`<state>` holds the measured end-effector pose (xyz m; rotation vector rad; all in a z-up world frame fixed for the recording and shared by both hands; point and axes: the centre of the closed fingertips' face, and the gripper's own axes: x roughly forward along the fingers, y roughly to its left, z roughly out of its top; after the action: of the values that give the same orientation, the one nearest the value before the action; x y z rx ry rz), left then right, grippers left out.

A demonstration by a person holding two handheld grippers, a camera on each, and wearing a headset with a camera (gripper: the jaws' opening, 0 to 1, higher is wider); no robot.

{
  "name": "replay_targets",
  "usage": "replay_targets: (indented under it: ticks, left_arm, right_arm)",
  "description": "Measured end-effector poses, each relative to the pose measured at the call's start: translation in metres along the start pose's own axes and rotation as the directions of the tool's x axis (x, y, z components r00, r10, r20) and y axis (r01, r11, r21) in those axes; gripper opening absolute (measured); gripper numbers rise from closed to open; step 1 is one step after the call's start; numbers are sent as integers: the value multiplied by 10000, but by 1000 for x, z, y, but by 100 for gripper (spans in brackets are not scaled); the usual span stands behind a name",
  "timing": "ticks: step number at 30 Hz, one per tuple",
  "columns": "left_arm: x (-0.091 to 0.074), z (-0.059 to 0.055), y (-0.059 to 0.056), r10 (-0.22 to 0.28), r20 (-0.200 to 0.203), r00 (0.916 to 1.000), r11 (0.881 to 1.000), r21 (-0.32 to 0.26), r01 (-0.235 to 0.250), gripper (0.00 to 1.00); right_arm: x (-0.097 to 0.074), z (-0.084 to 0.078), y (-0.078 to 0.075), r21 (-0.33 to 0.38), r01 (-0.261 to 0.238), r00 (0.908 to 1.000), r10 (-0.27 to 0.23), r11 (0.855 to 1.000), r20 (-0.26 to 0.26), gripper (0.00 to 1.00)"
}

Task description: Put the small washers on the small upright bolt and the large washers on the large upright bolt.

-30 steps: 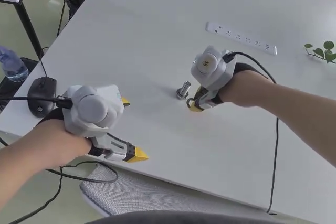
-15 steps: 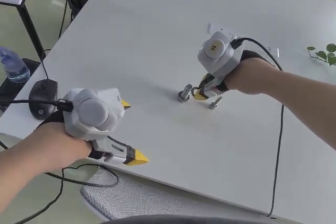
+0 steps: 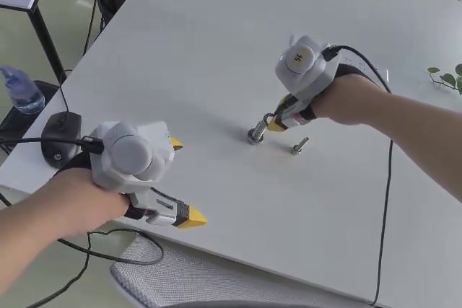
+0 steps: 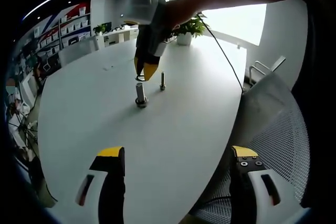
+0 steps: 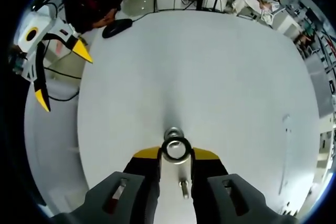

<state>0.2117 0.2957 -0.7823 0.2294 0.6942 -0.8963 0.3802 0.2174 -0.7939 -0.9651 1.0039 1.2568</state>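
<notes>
White counter carries both bolts near its middle. We see the right hand-held gripper with its yellow tips clamped on a washer. It holds the washer just above the top of the large upright bolt; whether the two touch we cannot tell. The small upright bolt stands just right of the large one, a little apart. Our left hand-held gripper hovers over the near left edge of the counter, well apart from the bolts, its jaws spread wide.
</notes>
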Motion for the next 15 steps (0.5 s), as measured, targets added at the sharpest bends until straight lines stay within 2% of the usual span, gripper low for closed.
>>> replay_targets:
  ticks: [9, 15]
  left_arm:
    - [-1, -4, -2, -3, -109, 9999, 10000, -70, 3, 81]
    - [-4, -4, -1, 25, -87, 10000, 9999, -113, -26, 81]
  right_arm:
    - [8, 7, 4, -217, -87, 9999, 85, 9997, -81, 21]
    - [11, 8, 0, -247, -67, 9999, 64, 9997, -114, 21]
